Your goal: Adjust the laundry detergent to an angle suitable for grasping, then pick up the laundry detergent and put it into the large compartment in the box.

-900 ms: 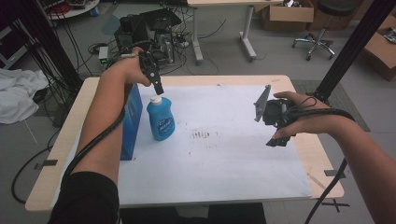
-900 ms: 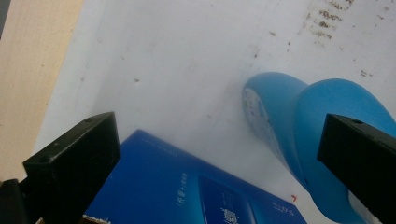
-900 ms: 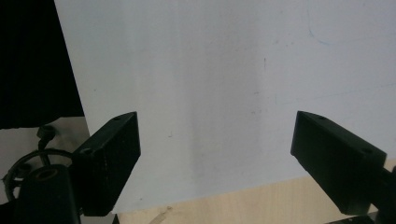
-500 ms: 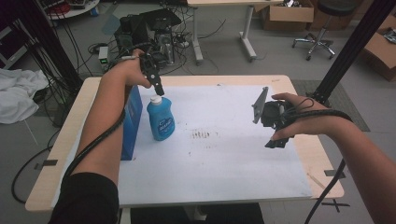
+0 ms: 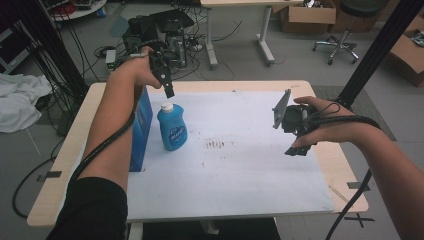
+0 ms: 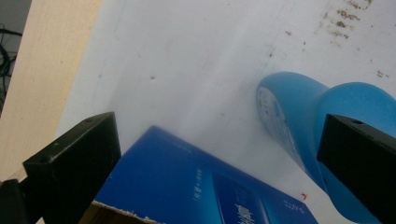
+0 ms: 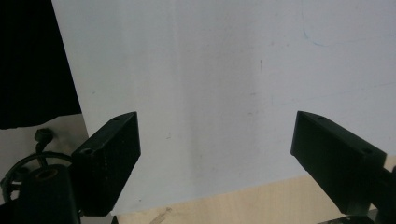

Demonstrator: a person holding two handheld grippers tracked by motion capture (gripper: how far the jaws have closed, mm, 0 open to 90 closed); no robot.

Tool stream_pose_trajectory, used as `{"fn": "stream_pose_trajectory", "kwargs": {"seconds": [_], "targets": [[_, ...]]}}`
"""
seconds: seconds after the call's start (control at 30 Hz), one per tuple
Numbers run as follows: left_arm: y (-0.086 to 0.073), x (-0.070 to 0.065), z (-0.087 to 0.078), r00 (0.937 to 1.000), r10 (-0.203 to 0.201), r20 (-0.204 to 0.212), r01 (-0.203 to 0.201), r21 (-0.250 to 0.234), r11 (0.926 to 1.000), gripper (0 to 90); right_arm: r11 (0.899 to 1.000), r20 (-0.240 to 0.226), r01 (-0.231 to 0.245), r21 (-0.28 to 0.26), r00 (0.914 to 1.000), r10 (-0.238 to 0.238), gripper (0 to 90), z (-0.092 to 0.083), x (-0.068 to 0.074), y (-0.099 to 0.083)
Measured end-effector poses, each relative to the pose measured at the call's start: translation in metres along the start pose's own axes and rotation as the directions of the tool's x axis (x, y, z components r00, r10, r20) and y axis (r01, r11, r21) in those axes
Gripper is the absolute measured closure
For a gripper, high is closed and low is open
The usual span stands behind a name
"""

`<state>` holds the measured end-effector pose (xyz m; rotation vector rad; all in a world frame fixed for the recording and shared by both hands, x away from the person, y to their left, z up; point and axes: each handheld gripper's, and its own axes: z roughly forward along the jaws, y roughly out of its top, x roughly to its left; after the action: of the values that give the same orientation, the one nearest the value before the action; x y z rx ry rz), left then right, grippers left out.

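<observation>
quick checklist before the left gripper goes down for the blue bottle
1. Left gripper open: ok, its fingers stand wide apart with nothing between them.
2. Left gripper lined up with the blue bottle: ok, it hangs just above the white cap, apart from it.
3. Bottle upright: ok, it stands on the white sheet, cap on top.
4. Room around the bottle: not ok, the blue box stands close at its left, so one finger may catch it.
5. Right gripper out of the way: ok, open and empty, over the sheet's right side.
6. Cap screwed tight: cannot tell.
</observation>
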<state>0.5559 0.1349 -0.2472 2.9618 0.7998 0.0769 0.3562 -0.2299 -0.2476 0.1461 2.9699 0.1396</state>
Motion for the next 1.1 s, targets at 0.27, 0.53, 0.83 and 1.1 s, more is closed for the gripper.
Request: {"fn": "stream_pose_trajectory", "kwargs": {"seconds": [0.27, 0.53, 0.83, 1.1], "targets": [[-0.004, 0.000, -0.003, 0.9999, -0.009, -0.014, 0.009, -0.002, 1.0000, 0.1, 1.000, -0.003, 0.004, 0.006, 1.0000, -0.004, 15.8, 0.001, 0.002, 0.003], [-0.008, 0.001, -0.008, 0.9997, -0.010, -0.022, 0.010, -0.007, 0.9999, 0.0, 1.000, 0.001, 0.009, -0.006, 1.0000, -0.009, 15.8, 0.001, 0.003, 0.005], [-0.011, 0.005, -0.011, 0.9993, -0.018, -0.032, 0.018, -0.009, 0.9998, 0.1, 1.000, -0.001, 0.003, 0.001, 1.0000, -0.003, 15.8, -0.001, -0.001, 0.005], [-0.012, 0.004, -0.021, 0.9994, -0.015, -0.032, 0.015, -0.010, 0.9998, 0.1, 1.000, 0.000, 0.015, -0.009, 0.9999, -0.015, 15.8, 0.001, -0.001, 0.007]]}}
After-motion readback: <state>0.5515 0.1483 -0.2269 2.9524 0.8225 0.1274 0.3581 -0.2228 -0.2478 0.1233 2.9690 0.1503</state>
